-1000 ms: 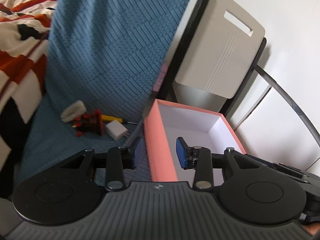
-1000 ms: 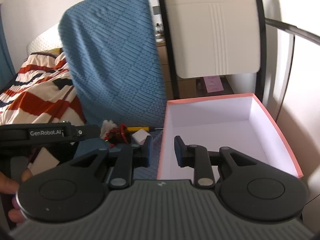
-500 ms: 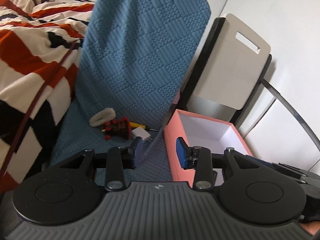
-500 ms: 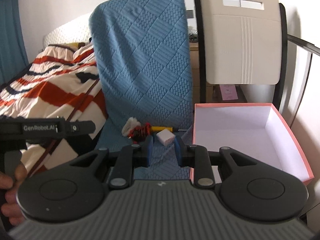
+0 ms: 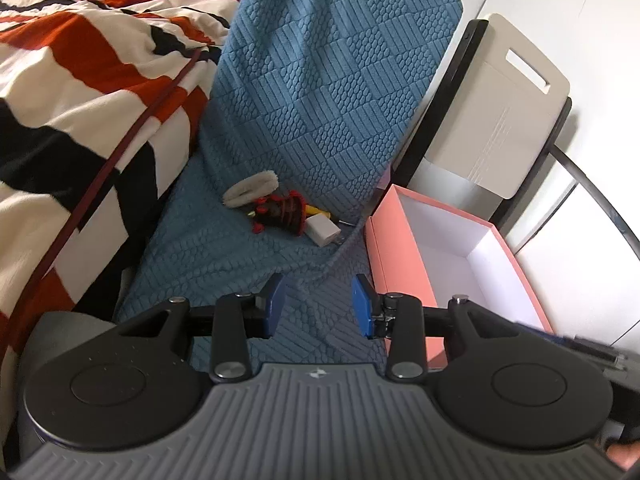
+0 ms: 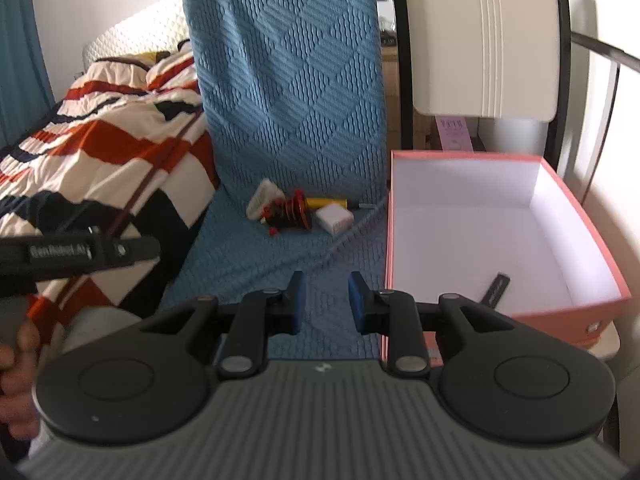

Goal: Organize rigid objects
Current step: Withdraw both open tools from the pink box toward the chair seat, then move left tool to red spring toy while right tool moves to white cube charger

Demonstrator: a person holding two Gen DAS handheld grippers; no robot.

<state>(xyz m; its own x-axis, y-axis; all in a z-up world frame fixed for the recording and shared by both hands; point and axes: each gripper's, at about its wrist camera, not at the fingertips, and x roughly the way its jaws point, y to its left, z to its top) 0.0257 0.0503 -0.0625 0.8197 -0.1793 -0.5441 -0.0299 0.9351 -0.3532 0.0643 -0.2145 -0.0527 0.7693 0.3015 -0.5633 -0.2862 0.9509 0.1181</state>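
Observation:
A small heap lies at the back of a blue-covered chair seat [image 6: 248, 256]: a white fluffy ring [image 5: 250, 190], a red and black toy [image 5: 280, 210], a yellow-handled screwdriver [image 6: 326, 202] and a white charger block [image 5: 323, 231]. To its right stands a pink box [image 6: 472, 156] with a white inside, and a thin black stick [image 6: 495, 287] lies in it. My left gripper [image 5: 318, 306] hovers open and empty over the seat's front, short of the heap. My right gripper [image 6: 325, 302] is also open and empty, beside the box's left wall.
A striped red, white and black blanket [image 5: 76, 80] on a bed borders the seat on the left. A cream chair back [image 6: 484, 36] rises behind the box. A hand [image 6: 18, 356] holds the left gripper's black body [image 6: 76, 254] at the lower left of the right wrist view.
Both views have swung left and drawn back: the pink box slid to the right and the heap and blanket now sit more central. Neither gripper's gap has changed.

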